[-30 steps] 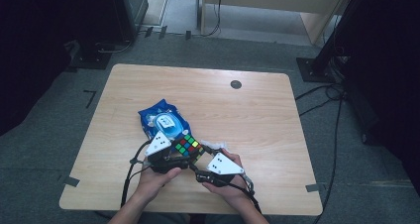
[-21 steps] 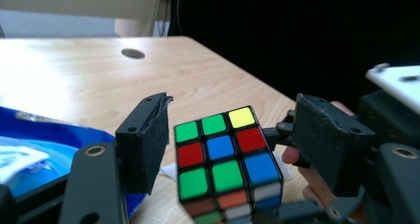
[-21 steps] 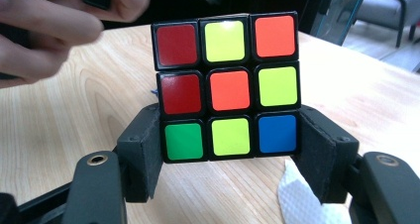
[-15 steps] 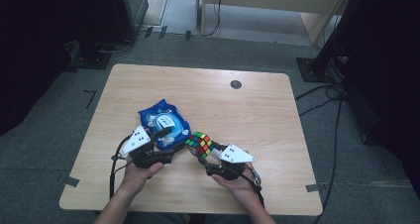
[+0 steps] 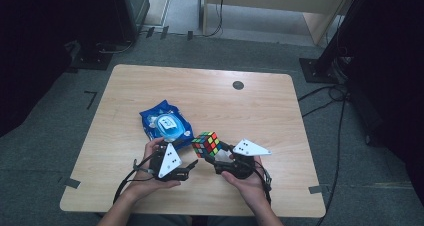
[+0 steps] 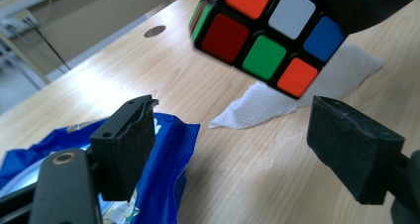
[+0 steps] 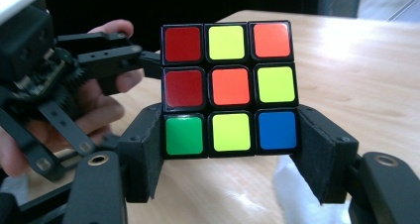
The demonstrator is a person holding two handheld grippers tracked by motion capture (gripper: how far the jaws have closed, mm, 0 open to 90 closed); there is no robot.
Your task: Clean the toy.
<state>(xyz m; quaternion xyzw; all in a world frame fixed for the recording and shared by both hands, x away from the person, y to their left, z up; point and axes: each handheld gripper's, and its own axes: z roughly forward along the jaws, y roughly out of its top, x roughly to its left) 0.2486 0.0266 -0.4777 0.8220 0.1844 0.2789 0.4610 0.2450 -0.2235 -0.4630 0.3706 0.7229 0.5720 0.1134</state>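
Cube: Rubik's cube (image 5: 207, 144) held above the table (image 5: 280, 111), near the front edge, a bit right of centre in the high view; clamped by its bottom layer in the right gripper view.
Right gripper: right gripper (image 7: 233, 137) clamped on the cube, pads pressing both sides of the lowest row (green, yellow, blue stickers); cube at roughly 10 o'clock from the right hand (image 5: 245, 178) in the high view.
Left gripper: left gripper (image 6: 237, 149) jaws apart, have just been opening, nothing between them; cube hangs past the tips at 12 to 1 o'clock in the left gripper view, not touching the pads.
Left hand: left hand (image 5: 150, 178) at about 8 o'clock from the cube in the high view, gripper tips aimed toward it, a short gap left.
Wipes: blue wipes pack (image 5: 165, 126) lying flat on the table at about 10 o'clock from the cube, near it; just beside the left gripper's left jaw in the left gripper view.
Tissue: white tissue (image 6: 277, 97) flat on the table under and behind the cube in the left gripper view; a white corner also at the lower right of the right gripper view.
Grommet: dark round grommet (image 5: 238, 85) at 12 to 1 o'clock from the cube, well apart.
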